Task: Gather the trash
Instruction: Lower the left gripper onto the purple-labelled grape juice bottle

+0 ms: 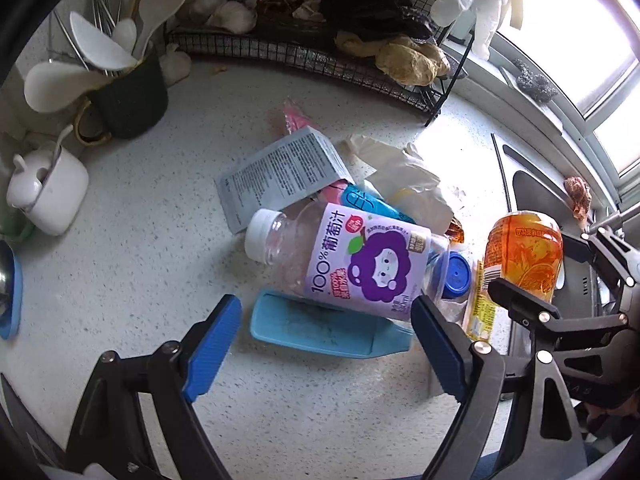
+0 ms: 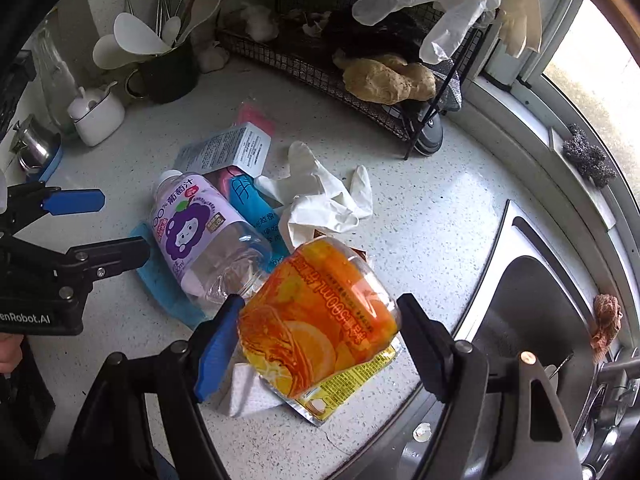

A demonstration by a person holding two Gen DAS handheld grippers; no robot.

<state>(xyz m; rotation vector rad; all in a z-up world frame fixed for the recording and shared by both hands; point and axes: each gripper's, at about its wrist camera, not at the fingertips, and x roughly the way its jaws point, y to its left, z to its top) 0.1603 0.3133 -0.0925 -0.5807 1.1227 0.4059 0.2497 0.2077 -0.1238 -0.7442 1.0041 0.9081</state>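
the right gripper (image 2: 320, 344) has an orange bottle (image 2: 316, 316) clamped between its two fingers, one pad on each side of the label, and holds it tilted above the worktop (image 2: 420, 216). under the bottle lie a yellow packet (image 2: 348, 388) and a white paper towel (image 2: 244, 396). the left gripper (image 1: 326, 346) hangs with its jaws wide apart and nothing between them, over the near edge of the trash pile. just ahead of its blue pads lies a clear juice bottle (image 1: 340, 264) with a purple label and white cap, on its side on a flat blue piece of plastic (image 1: 320, 328). beside the bottle's base is a blue cap (image 1: 456, 274). behind it sit a grey printed box (image 1: 280, 172), a pink and blue wrapper (image 1: 360, 200) and a crumpled white glove (image 1: 408, 172). a wire rack (image 1: 320, 56) stands at the back, a dark cup of spoons (image 1: 128, 96) to the left, the sink (image 2: 532, 304) to the right.
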